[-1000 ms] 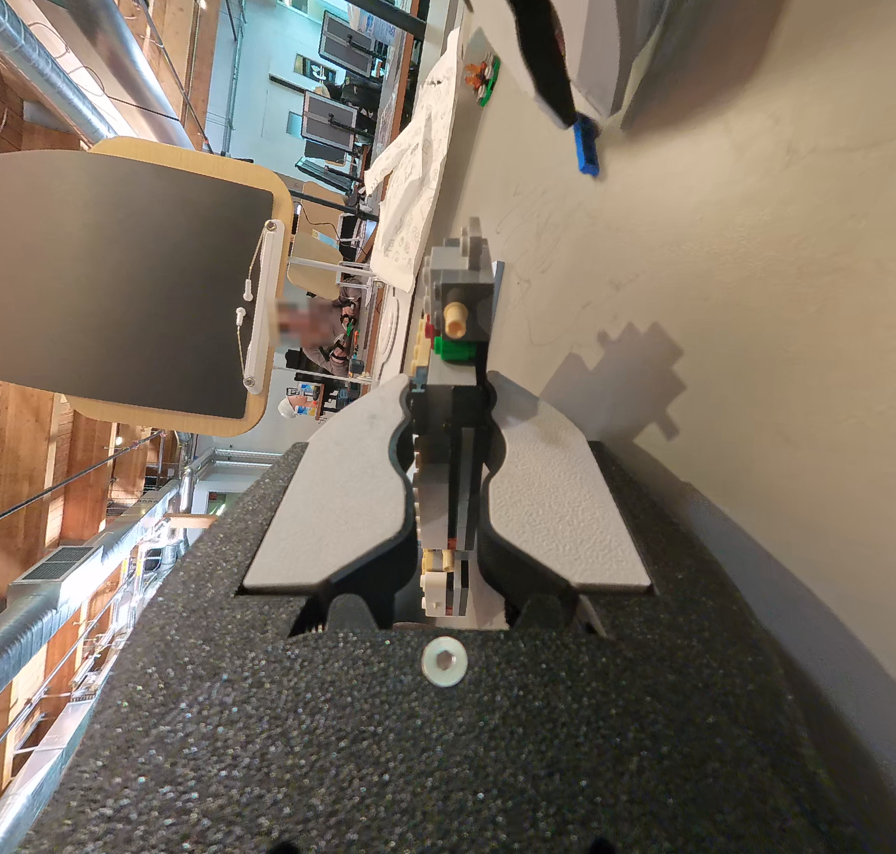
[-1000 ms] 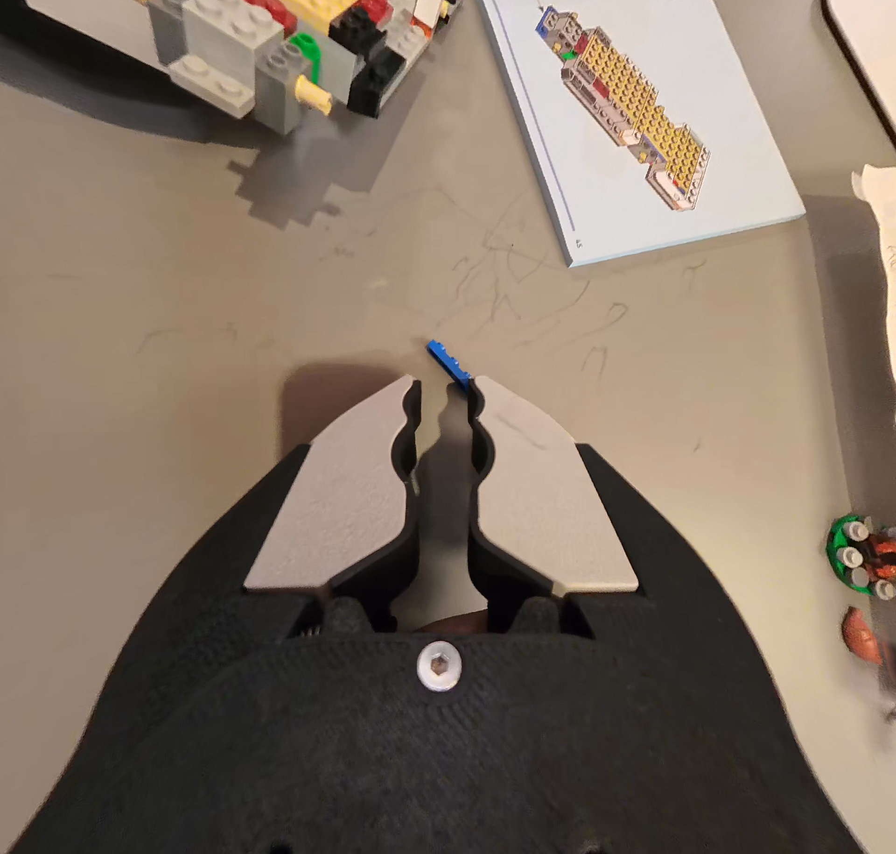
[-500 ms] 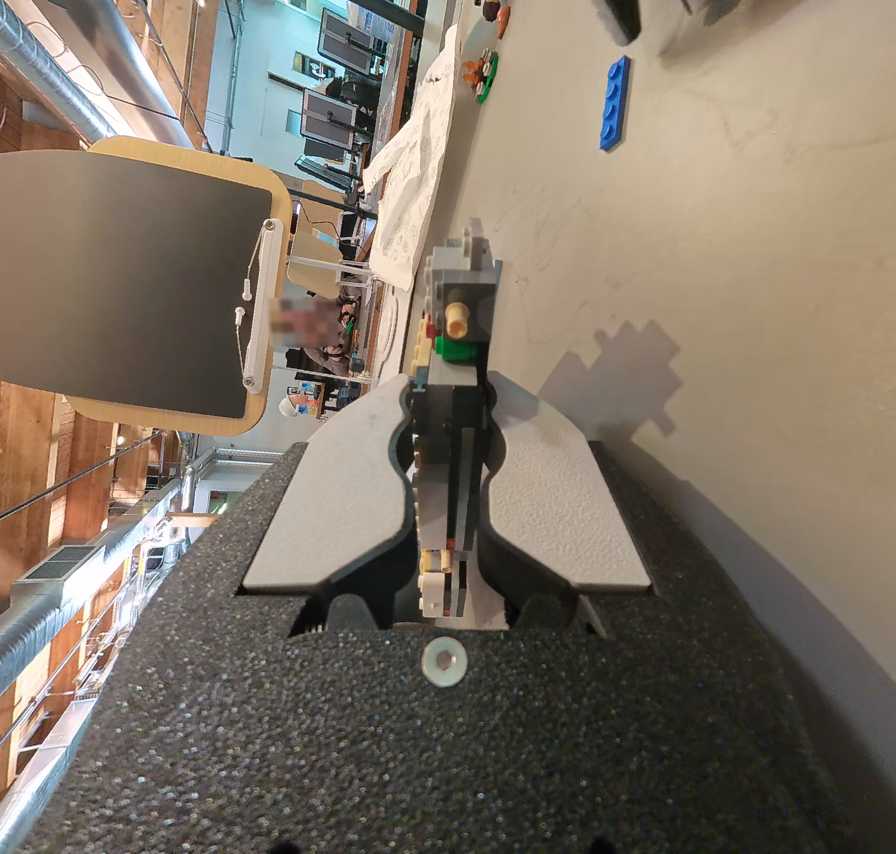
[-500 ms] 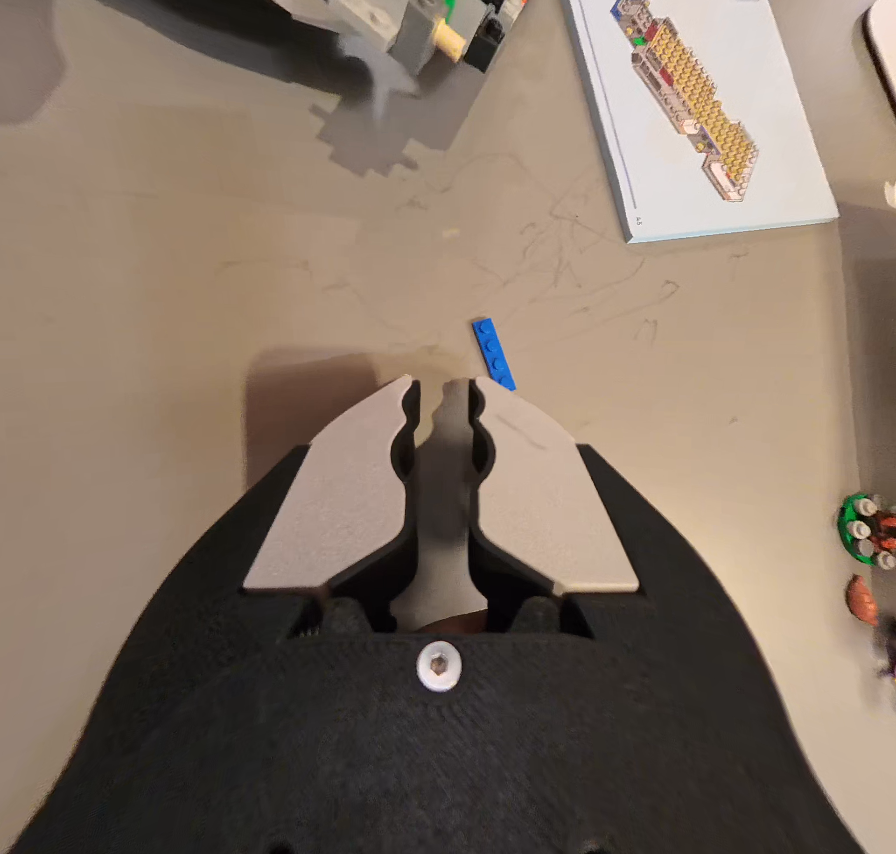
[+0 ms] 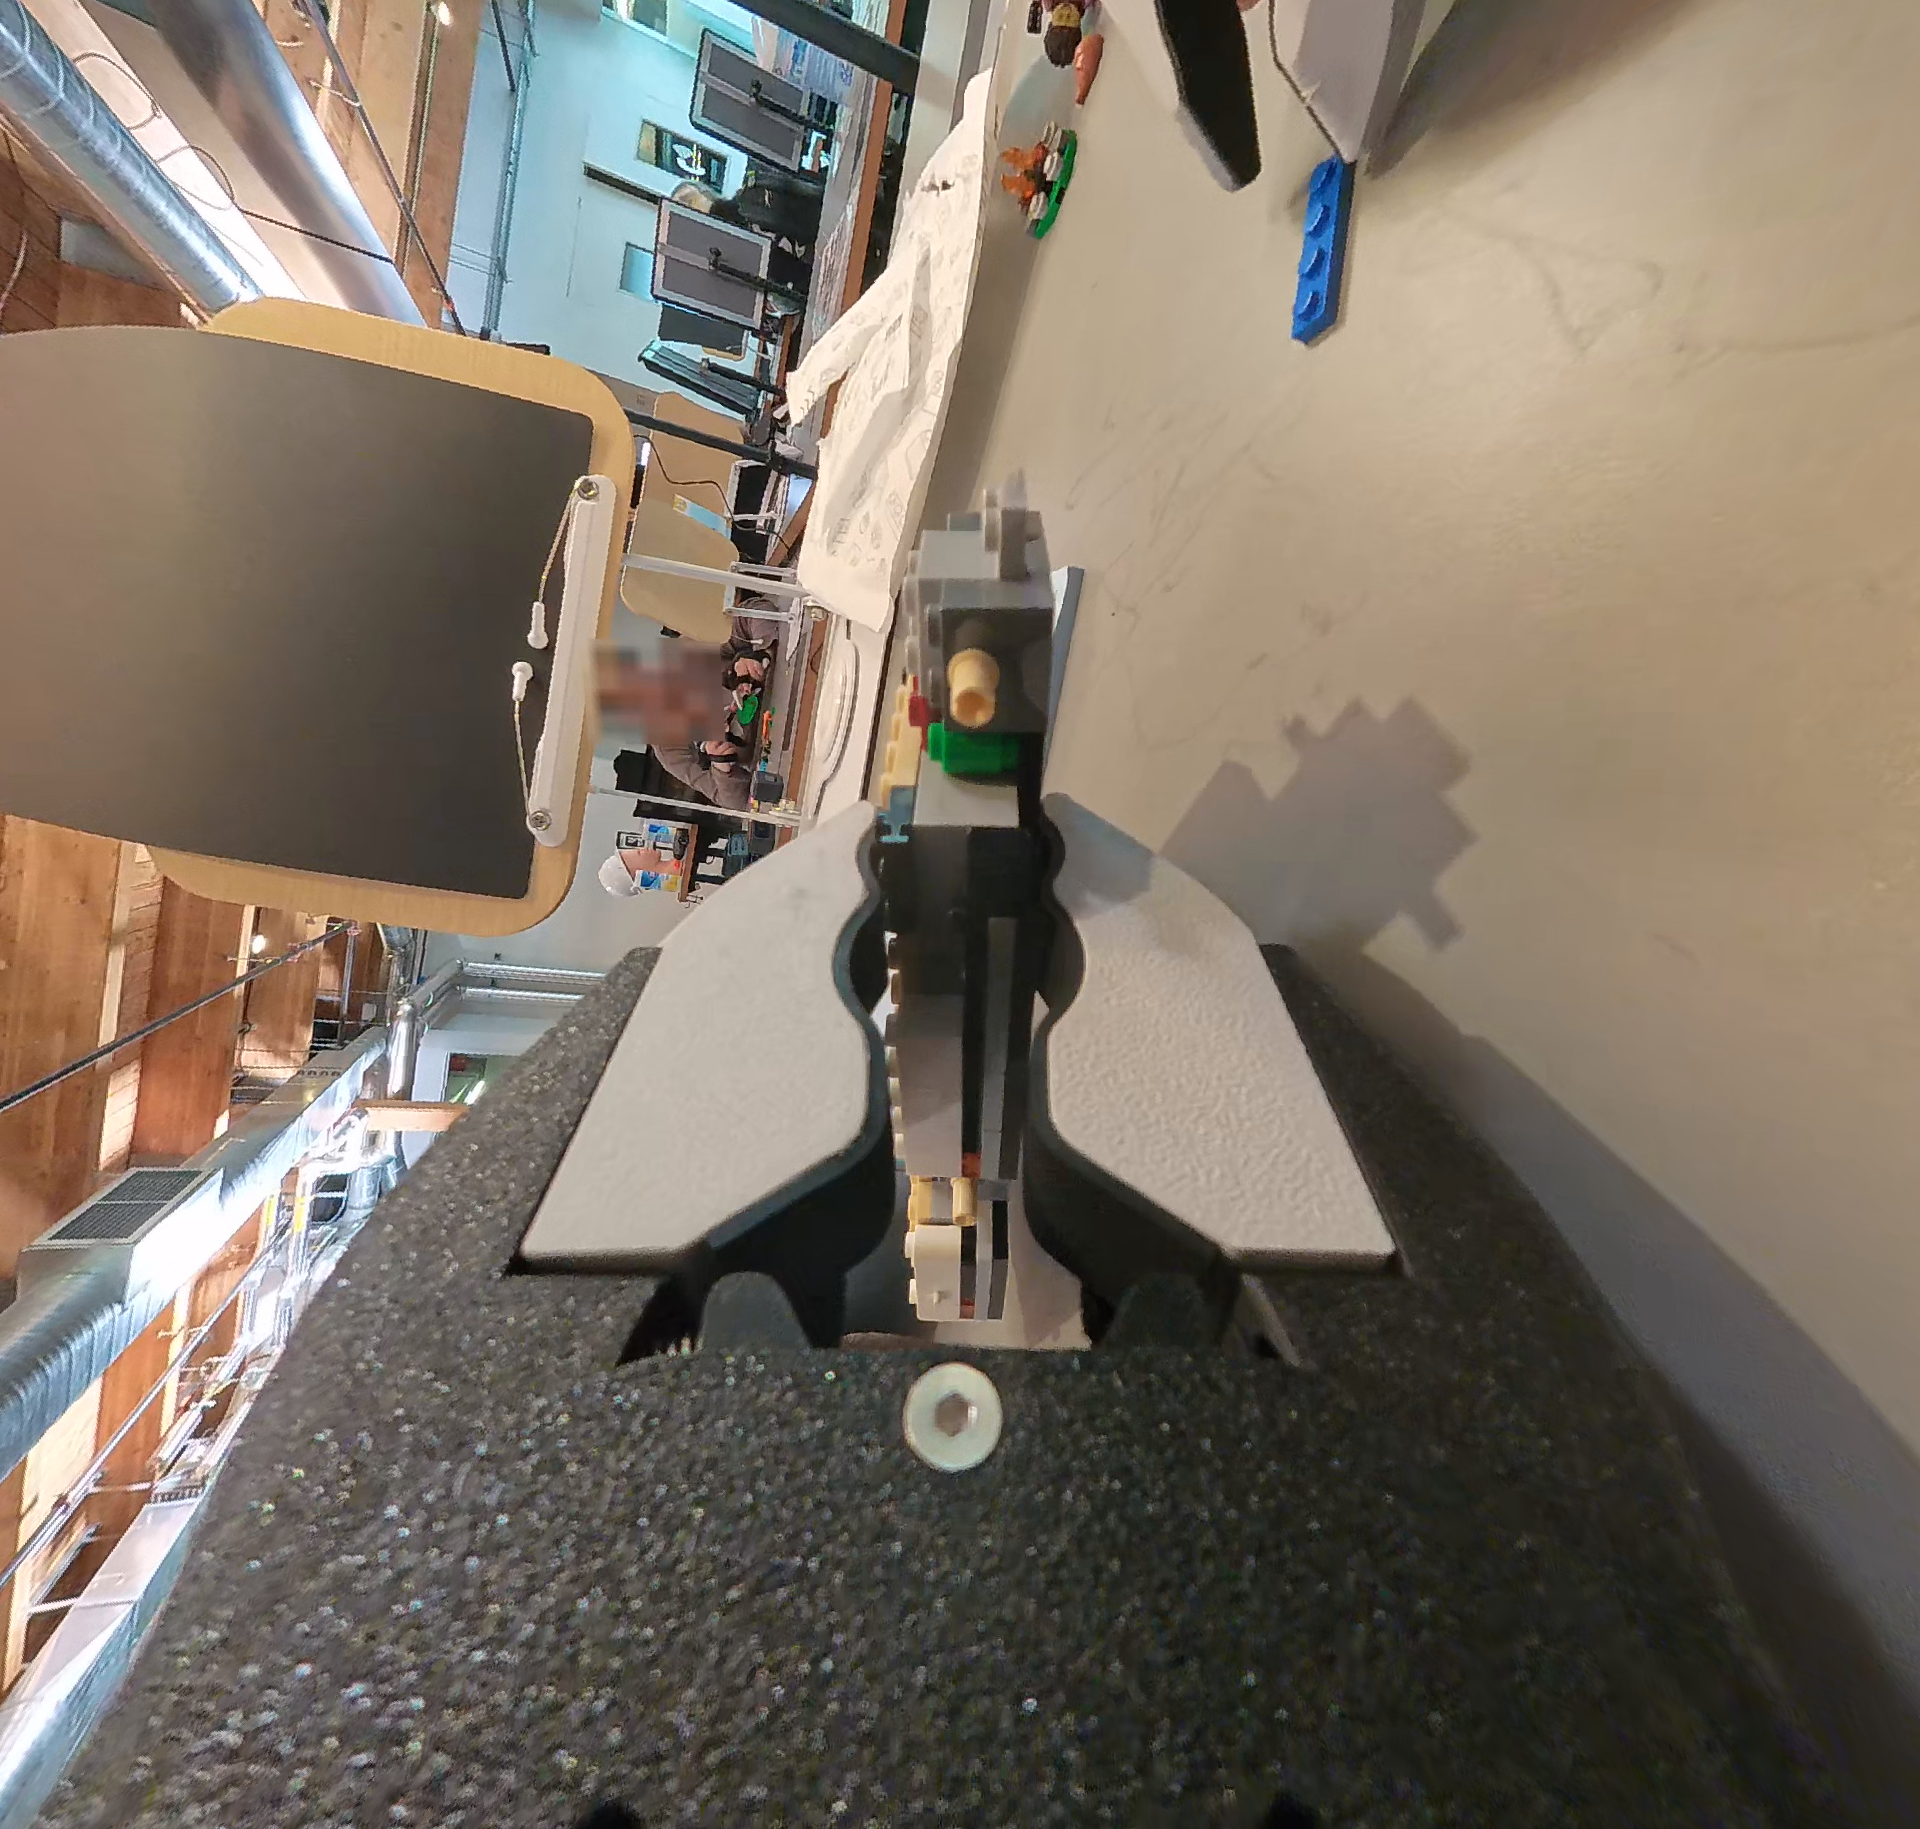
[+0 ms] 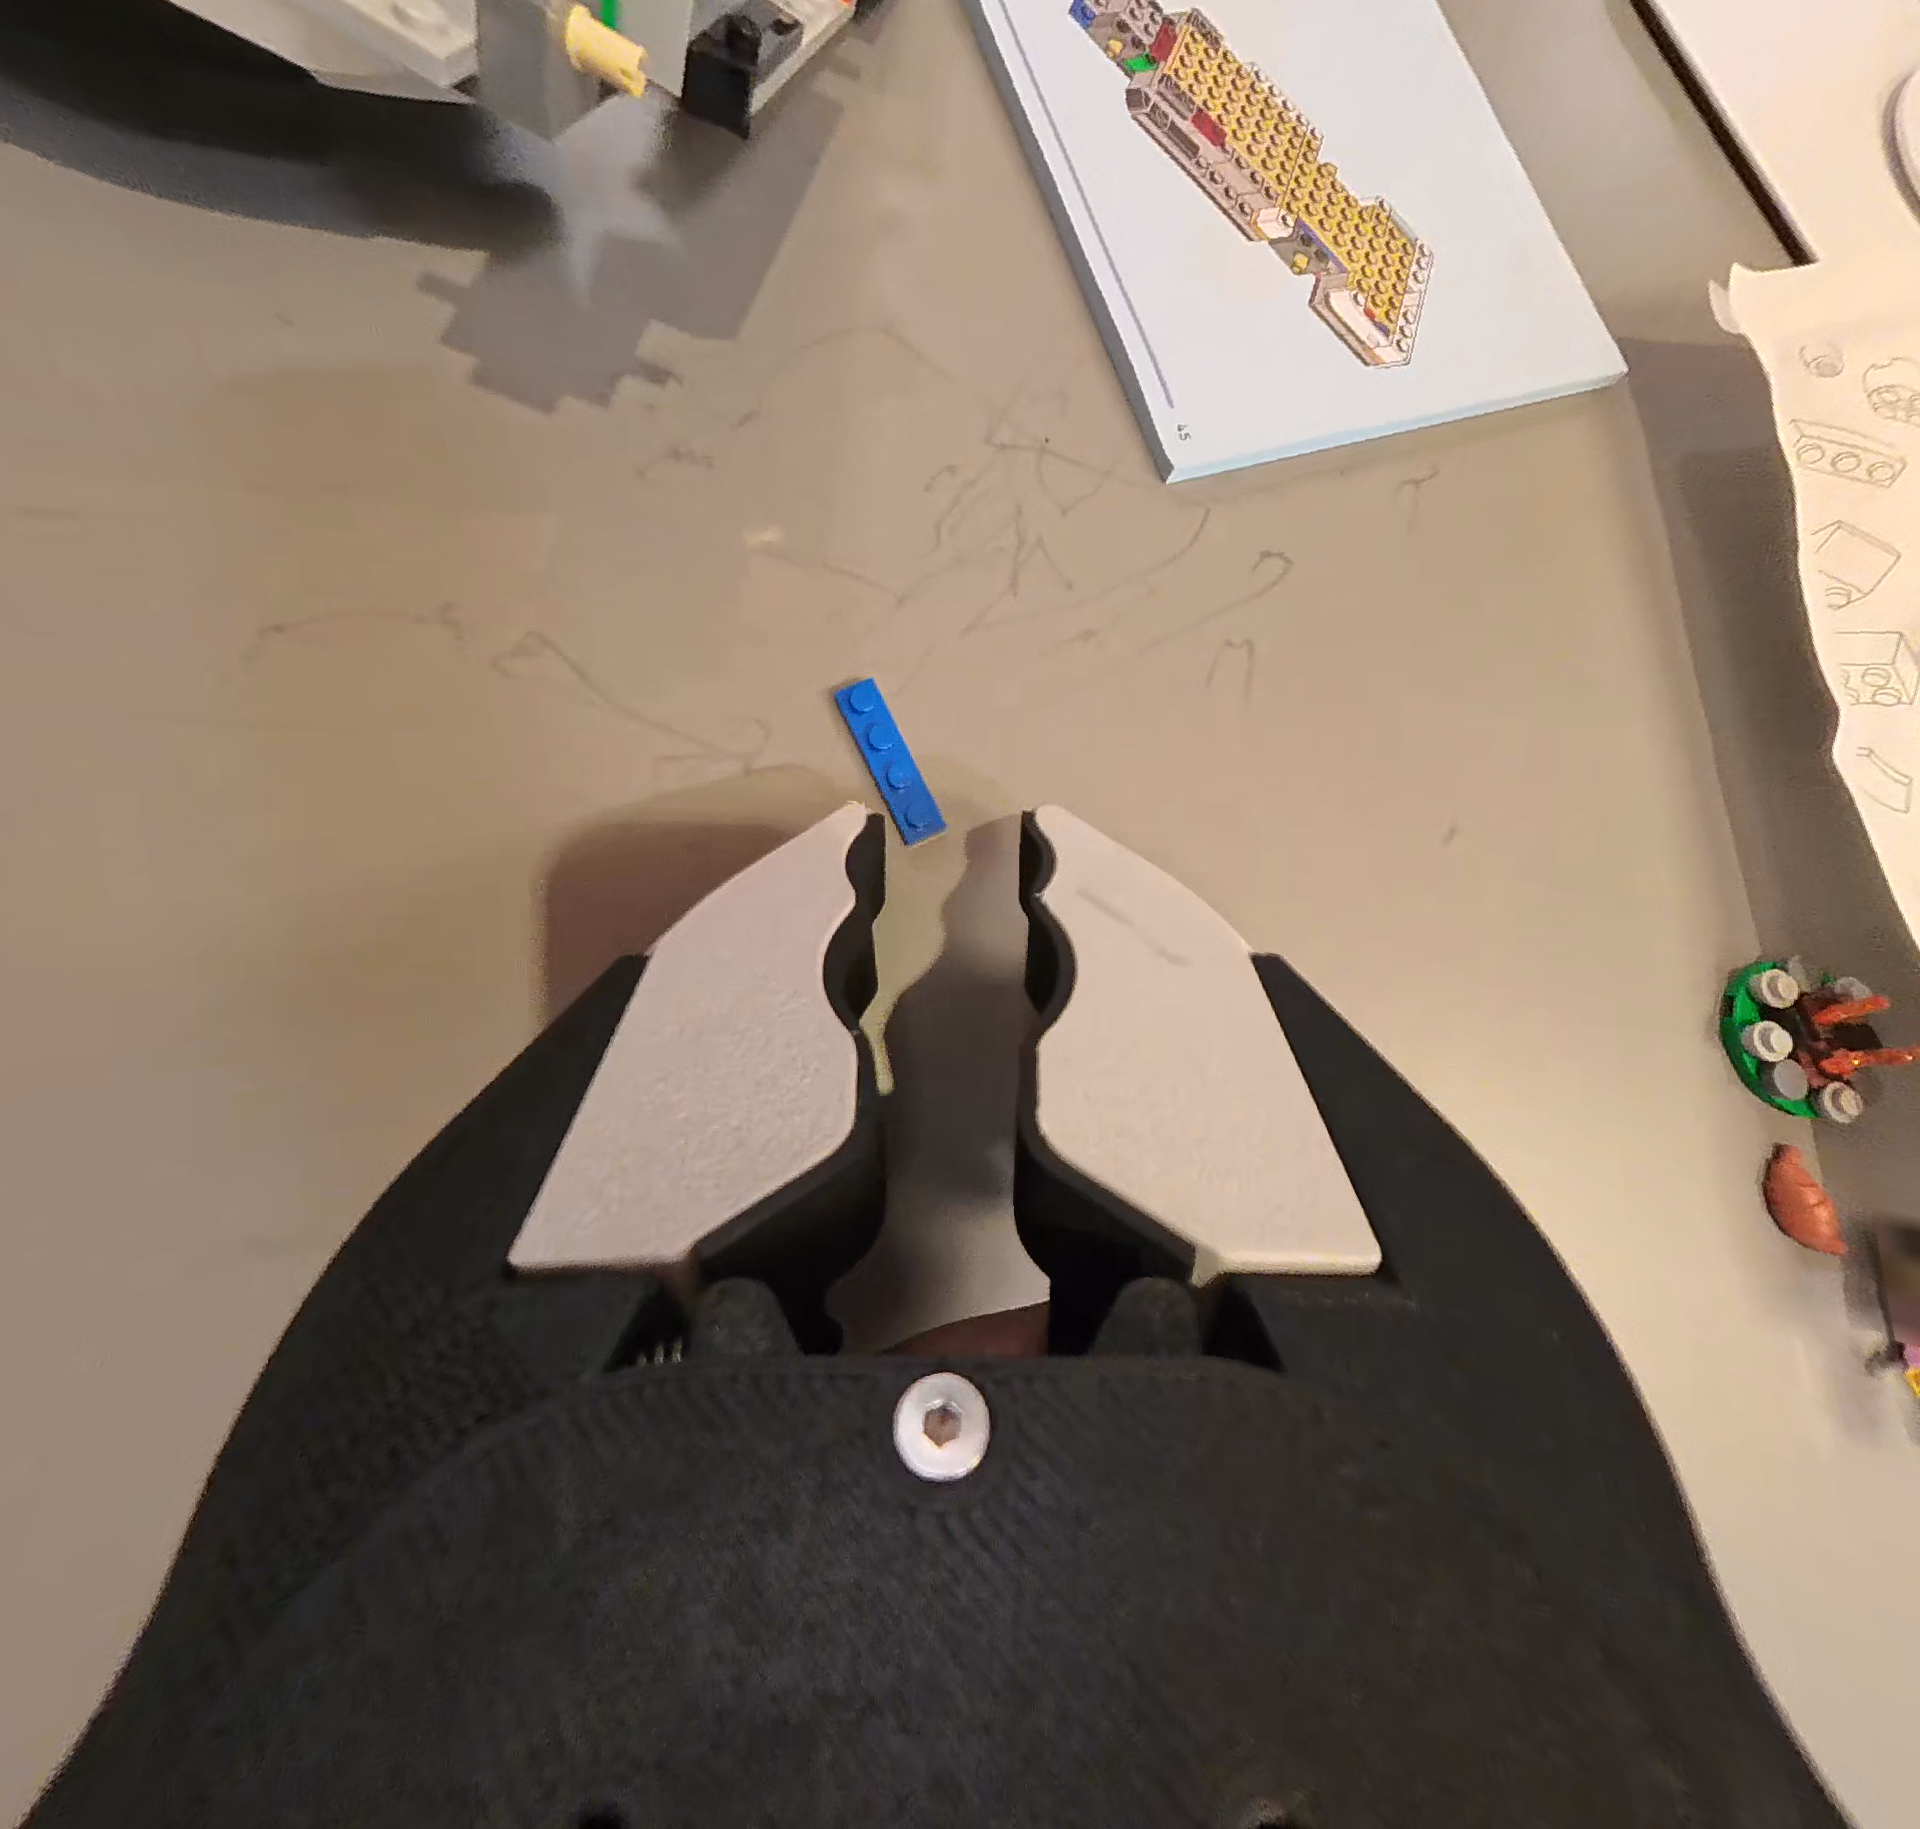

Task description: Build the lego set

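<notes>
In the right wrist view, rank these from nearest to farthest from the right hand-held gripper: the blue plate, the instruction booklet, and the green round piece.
From the right hand-held gripper:
1. Blue plate, flat on the table just ahead of the open fingertips, toward the left one.
2. Green round piece, far right, level with the fingers.
3. Instruction booklet, well ahead, upper right.

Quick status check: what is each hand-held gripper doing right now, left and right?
Left hand-held gripper: closed on the brick model, both fingers pressed on its sides.
Right hand-held gripper: open, empty, just short of the blue four-stud plate on the table.
</notes>
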The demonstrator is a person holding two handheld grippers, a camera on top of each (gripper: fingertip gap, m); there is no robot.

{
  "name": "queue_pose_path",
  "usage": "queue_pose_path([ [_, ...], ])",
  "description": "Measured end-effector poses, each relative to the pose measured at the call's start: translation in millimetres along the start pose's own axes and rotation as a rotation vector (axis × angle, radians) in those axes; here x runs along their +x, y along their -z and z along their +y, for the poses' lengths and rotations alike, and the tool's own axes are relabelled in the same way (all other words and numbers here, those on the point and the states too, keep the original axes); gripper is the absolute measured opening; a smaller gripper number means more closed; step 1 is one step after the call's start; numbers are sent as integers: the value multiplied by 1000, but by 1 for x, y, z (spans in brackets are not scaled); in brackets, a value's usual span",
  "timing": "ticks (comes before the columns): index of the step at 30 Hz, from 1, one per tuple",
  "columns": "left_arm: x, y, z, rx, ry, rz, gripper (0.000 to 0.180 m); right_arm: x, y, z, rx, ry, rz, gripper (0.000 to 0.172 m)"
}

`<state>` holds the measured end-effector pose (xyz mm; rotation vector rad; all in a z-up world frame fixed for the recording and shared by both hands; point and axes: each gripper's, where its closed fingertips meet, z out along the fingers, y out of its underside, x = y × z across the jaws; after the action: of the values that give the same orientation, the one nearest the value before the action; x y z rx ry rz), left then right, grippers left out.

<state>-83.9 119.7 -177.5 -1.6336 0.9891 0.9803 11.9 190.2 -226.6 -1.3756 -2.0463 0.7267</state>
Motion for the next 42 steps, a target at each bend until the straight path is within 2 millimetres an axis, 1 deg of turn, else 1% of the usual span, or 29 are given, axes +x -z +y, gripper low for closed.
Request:
queue_pose_path([
  [9,-1,0,0,0,1,-3,24,1,-1,0,-7,-17,-9,23],
  [18,-1,-1,-2,4,3,-3,24,-4,-5,0,-24,-53,-77,16],
  [20,-2,0,-3,5,6,-5,24,-6,-6,-1,-25,-43,-89,9],
  [25,-4,-2,-5,8,8,-10,24,-11,-8,-4,-25,-10,-89,9],
  [26,-3,1,-4,9,10,-10,24,-11,-8,-5,-24,-4,-89,9],
  [32,-5,1,-5,9,19,-14,24,-24,-6,-13,3,25,-131,8],
  [36,-5,2,-5,11,17,-13,24,-41,-4,-19,29,62,-208,8],
  [39,-3,2,-7,18,12,-10,24,-53,0,-30,73,56,-269,8],
  [42,-2,3,-10,23,-1,-7,24,-60,4,-41,120,32,-308,8],
])
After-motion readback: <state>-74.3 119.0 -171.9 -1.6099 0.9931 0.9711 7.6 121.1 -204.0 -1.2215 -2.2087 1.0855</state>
